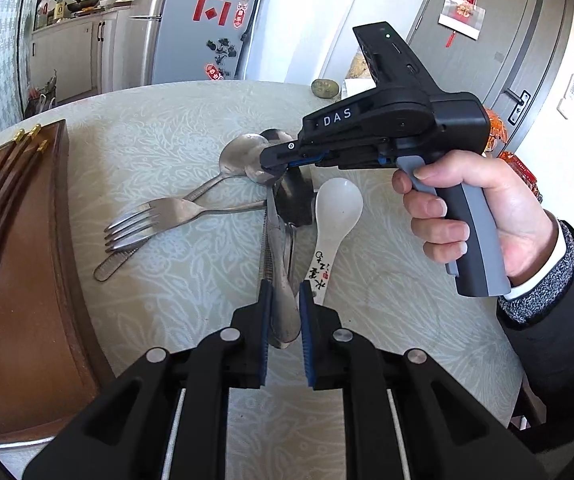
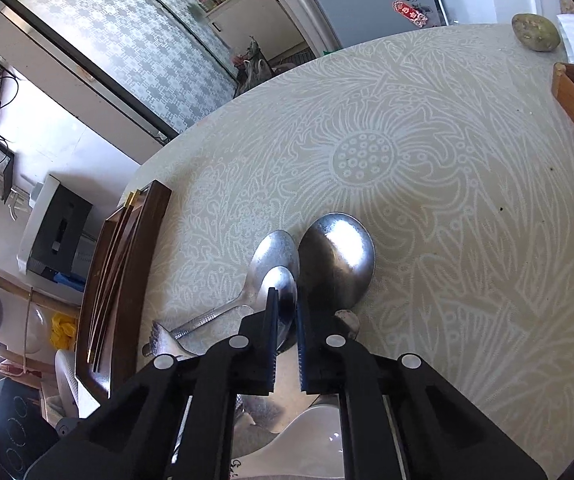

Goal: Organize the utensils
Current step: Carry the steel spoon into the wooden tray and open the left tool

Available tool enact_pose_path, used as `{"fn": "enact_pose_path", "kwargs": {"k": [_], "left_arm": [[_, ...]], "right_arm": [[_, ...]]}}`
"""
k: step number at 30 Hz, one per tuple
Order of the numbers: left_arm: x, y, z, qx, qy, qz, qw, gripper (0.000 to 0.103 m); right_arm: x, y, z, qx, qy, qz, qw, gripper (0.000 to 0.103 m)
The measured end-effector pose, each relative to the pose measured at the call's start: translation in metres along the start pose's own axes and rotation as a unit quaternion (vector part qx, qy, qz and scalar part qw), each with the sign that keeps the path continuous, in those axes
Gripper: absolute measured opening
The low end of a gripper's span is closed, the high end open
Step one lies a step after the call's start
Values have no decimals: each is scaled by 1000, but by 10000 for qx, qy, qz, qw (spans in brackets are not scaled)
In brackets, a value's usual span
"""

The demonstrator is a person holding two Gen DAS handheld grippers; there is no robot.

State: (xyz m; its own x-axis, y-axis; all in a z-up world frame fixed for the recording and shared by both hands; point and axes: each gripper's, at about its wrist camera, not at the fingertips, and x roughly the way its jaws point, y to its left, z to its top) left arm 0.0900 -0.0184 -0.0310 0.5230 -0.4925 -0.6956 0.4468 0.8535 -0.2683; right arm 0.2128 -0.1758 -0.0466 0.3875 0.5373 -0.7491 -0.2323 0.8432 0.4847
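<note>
Currently:
left gripper (image 1: 285,320): my jaws straddle a spoon handle (image 1: 285,316), frame center-bottom, contact unclear
right gripper (image 2: 285,320): jaws around small spoon (image 2: 285,292), grip unclear

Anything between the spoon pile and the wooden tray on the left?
Only the fork and a spoon handle lie on the cloth between the pile and the tray. Lifting over them avoids both.

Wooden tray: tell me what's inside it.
The wooden tray holds dark chopsticks with gold tips, lying lengthwise. No spoons or forks show there. Its near end is cut off by the left gripper, so unseen.
</note>
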Motion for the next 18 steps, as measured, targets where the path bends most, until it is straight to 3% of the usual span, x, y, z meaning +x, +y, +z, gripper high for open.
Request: {"fn": "enact_pose_path", "kwargs": {"k": [10,18], "left_arm": [[-24,-9,-2,323,-219,187,9991,14],[-71,37,-15,98,-400,732,9965,14]], "right_arm": [[-28,43,3,-358,-249,-8,9990,5],[17,121,16,-767,-13,249,9967,5]]}}
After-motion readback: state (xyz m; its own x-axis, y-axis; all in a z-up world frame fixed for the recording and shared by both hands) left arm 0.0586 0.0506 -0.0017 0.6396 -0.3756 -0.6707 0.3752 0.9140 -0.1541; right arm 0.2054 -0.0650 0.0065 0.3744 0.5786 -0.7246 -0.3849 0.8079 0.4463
